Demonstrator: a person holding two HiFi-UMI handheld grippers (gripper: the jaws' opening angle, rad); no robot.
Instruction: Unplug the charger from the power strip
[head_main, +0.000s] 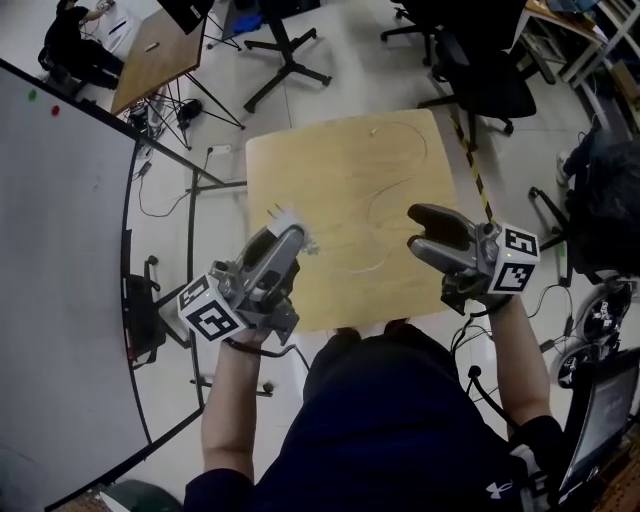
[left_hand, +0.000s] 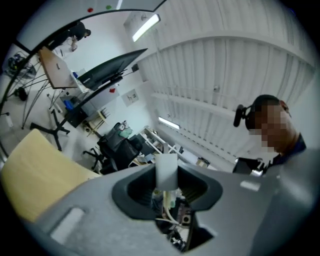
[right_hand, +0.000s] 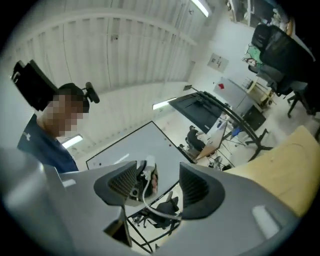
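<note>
On the light wooden table (head_main: 340, 170) lies a thin white cable (head_main: 372, 205) in loose loops. My left gripper (head_main: 290, 235) hovers over the table's near left part, shut on a small white charger block (head_main: 292, 222). In the left gripper view that white block (left_hand: 166, 170) sits upright between the pads, with a white wire trailing below it. My right gripper (head_main: 420, 228) is over the near right part of the table, its jaws wide apart. In the right gripper view a white cable (right_hand: 150, 202) curves across the gap without being pinched. No power strip shows in any view.
Black office chairs (head_main: 480, 70) stand beyond the table on the pale floor. A large whiteboard (head_main: 60, 250) fills the left side. A second wooden table (head_main: 155, 60) and a seated person (head_main: 75, 45) are at far left. Yellow-black tape (head_main: 475, 170) runs along the table's right side.
</note>
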